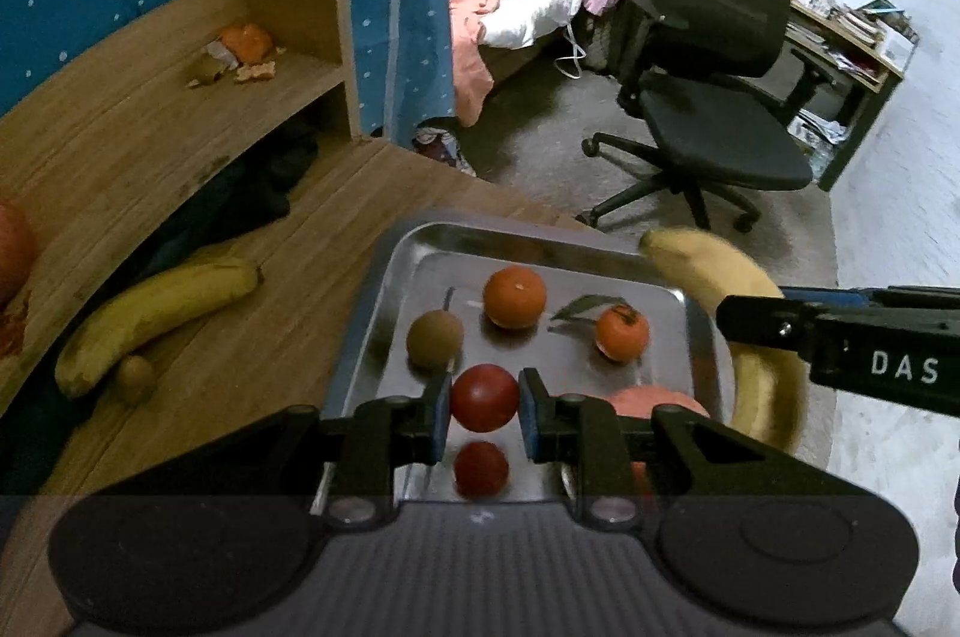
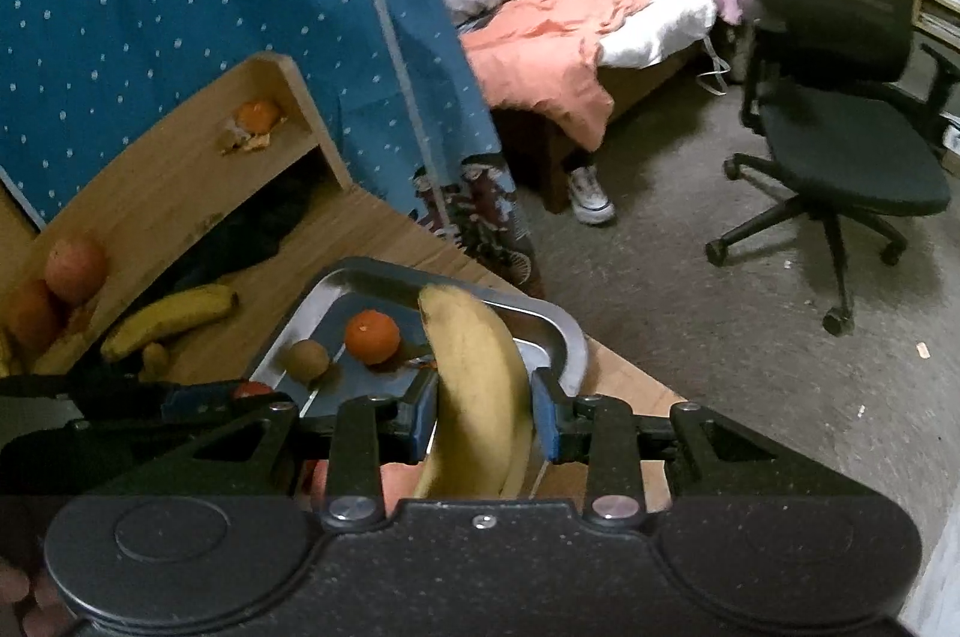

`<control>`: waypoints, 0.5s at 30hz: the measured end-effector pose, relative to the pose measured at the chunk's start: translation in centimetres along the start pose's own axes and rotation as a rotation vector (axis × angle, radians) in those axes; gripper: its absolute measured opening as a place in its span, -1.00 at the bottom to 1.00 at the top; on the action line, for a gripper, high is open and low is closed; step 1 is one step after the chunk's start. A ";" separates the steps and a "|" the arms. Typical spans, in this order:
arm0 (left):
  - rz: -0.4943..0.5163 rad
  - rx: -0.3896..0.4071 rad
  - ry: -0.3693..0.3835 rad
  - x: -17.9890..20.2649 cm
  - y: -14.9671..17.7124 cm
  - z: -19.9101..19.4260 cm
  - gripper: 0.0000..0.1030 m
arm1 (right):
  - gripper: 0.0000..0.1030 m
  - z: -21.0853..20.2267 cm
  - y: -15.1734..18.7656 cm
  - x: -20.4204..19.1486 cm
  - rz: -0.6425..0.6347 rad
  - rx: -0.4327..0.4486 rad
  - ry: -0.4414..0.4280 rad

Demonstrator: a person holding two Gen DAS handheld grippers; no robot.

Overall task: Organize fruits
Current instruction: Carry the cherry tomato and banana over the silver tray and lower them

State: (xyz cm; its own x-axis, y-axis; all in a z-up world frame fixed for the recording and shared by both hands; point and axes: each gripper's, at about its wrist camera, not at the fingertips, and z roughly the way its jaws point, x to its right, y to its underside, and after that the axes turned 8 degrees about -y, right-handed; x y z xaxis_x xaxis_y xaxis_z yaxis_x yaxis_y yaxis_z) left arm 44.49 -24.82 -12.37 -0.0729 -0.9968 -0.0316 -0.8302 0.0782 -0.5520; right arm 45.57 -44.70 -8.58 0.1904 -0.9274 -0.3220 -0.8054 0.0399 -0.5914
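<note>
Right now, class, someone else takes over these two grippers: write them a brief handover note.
Left gripper: shut on a red fruit, above the metal tray.
Right gripper: shut on a banana, at the tray's right edge.
Done: two oranges, a brown fruit and another red fruit are in the tray.
Left: second banana and small brown fruit on the desk.

On the tray (image 1: 372, 337) sit an orange (image 1: 514, 296), a tangerine (image 1: 622, 332) to its right, and a kiwi (image 1: 434, 339) to its left. Left of the tray, on the desk (image 1: 240, 325), lies a banana (image 1: 150, 319); behind it stands the shelf (image 1: 150, 109).
</note>
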 end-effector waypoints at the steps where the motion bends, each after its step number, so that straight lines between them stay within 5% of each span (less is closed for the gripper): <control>1: -0.007 -0.005 -0.004 -0.1 -0.1 0.2 -0.49 | -0.32 0.6 -0.3 0.0 -0.009 -0.011 -0.006; 15: -0.052 -0.053 -0.039 -0.9 -1.2 2.2 -0.49 | -0.31 5.1 -3.3 0.6 -0.052 -0.053 -0.054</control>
State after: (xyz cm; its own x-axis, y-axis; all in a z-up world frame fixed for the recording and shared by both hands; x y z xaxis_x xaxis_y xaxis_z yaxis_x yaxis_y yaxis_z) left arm 46.76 -24.00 -13.48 -0.0083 -0.9993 -0.0368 -0.8603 0.0259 -0.5091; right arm 51.24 -43.47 -10.59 0.2614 -0.9063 -0.3321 -0.8220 -0.0287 -0.5687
